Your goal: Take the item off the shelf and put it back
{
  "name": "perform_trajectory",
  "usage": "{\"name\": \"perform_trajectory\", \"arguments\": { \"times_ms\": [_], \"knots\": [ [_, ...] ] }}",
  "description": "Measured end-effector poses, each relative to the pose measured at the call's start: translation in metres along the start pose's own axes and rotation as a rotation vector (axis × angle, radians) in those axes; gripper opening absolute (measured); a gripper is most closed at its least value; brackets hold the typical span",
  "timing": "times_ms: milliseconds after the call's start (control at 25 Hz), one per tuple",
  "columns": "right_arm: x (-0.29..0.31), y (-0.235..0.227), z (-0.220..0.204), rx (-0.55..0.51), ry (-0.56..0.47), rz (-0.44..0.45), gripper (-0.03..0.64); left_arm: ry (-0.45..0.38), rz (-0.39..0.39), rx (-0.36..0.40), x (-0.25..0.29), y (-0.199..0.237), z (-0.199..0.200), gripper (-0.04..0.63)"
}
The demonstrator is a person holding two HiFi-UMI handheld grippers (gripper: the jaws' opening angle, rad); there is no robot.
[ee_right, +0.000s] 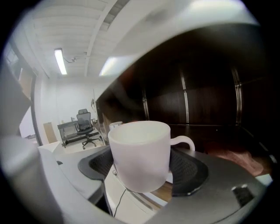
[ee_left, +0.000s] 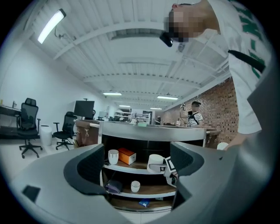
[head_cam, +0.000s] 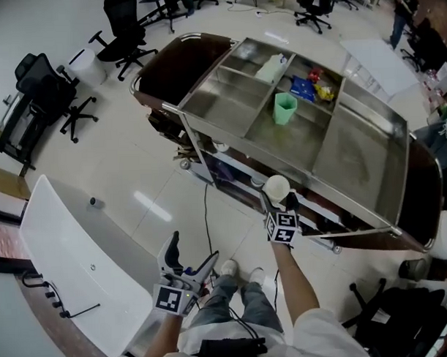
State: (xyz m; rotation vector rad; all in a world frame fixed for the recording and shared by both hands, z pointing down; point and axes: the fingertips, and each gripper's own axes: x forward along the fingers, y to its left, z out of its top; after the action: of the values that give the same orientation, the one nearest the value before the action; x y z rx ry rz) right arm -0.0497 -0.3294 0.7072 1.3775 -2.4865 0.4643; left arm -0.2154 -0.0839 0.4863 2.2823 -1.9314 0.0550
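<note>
Head view: white ceramic mug (head_cam: 276, 185) clamped in right gripper (head_cam: 277, 197), at the shelf front of the dark steel-topped cart (head_cam: 358, 151); left gripper (head_cam: 191, 256) low, spread wide, empty.

Left gripper view: nothing between the parted jaws.

Right gripper view: pads tight on the mug's sides, handle to the right.

Taking-off apparently under way; next, carry level back onto the shelf, then release.

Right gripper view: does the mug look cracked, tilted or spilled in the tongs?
Nothing stands out. The white mug sits roughly upright between the tongs of the right gripper, pressed on both sides, its handle whole. No chips or spills show.
</note>
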Motion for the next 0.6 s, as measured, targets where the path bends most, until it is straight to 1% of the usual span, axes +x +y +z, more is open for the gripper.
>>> {"name": "perform_trajectory", "arguments": {
  "times_ms": [80, 240, 480, 600],
  "knots": [
    [-0.027, 0.011, 0.003, -0.006, -0.010, 0.023, 0.410, -0.009, -0.026, -0.014, 0.004, -0.011, 0.012, 0.451],
    [-0.091, 0.026, 0.028, -0.021, -0.059, 0.050, 0.410, -0.028, -0.079, 0.004, 0.007, -0.029, 0.022, 0.453],
    [-0.195, 0.017, 0.088, -0.027, -0.161, 0.008, 0.408, -0.082, -0.174, 0.040, 0.022, -0.061, 0.043, 0.453],
    [-0.246, 0.013, 0.115, -0.005, -0.210, -0.013, 0.410, -0.088, -0.213, 0.087, 0.027, -0.073, 0.043, 0.449]
  ]
}}
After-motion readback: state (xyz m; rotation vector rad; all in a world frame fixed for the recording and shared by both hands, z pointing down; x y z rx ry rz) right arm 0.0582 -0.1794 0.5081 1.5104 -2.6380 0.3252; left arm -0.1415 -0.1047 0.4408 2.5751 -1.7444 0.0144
